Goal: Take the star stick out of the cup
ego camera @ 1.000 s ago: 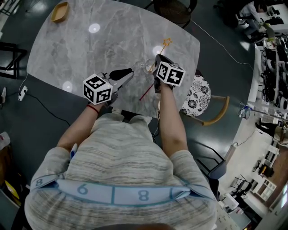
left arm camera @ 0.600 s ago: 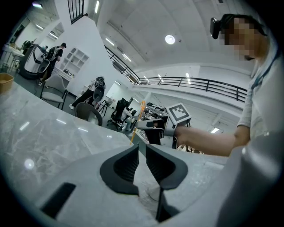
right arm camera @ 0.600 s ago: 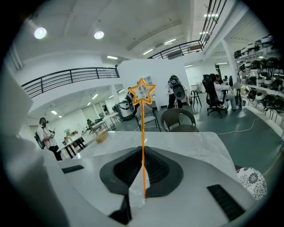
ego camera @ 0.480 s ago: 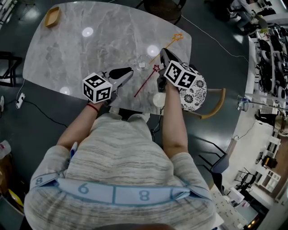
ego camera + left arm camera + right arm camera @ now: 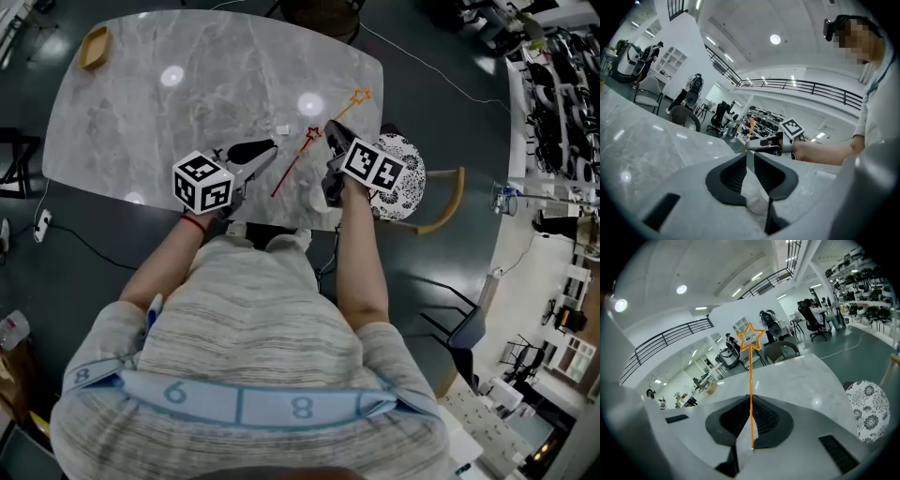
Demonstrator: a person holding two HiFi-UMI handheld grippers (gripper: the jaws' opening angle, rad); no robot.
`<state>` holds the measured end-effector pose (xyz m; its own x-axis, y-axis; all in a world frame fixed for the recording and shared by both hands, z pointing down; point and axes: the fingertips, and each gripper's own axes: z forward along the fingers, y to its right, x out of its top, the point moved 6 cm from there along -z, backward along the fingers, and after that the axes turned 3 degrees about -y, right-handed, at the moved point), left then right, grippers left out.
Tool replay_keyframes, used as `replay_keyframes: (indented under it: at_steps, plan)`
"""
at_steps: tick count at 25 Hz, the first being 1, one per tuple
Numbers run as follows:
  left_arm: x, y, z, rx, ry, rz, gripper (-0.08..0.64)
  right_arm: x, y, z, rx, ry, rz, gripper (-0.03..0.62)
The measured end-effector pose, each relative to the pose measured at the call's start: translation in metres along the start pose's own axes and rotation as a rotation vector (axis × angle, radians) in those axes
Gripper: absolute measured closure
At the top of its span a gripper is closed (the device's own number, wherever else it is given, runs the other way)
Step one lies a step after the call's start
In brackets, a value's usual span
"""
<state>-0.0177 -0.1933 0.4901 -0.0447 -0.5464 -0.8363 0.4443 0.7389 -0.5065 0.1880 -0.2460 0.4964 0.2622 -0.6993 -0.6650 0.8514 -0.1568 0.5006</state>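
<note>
star stick (image 5: 751, 380) stands pinched in my closed right hand-held gripper (image 5: 751, 422), above the tabletop (image 5: 187, 112). removal looks done; next, lay it down. my left hand-held gripper (image 5: 748, 171) is closed, empty.

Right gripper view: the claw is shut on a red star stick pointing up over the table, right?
No. The star stick in the right claw is orange, not red; the right gripper view shows it. The claw is shut on it, pointing up over the table.

Grey-striped shirt (image 5: 262, 319) — short sleeves (image 5: 111, 349), red wristband (image 5: 193, 225)
</note>
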Motion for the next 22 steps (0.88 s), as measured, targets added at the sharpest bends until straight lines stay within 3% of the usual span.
replay_keyframes:
  at_steps: [6,14,22]
  plan:
    - [-0.001,0.006,0.006,-0.015,-0.014,0.012,0.499,-0.04,0.031,0.007,-0.013,-0.072,0.166,0.571]
    - [-0.005,0.013,0.006,-0.019,-0.023,0.019,0.499,-0.071,0.048,0.015,-0.02,-0.173,0.255,0.571]
    - [-0.007,0.018,0.003,-0.027,-0.024,0.029,0.499,-0.084,0.049,0.016,-0.005,-0.176,0.323,0.569]
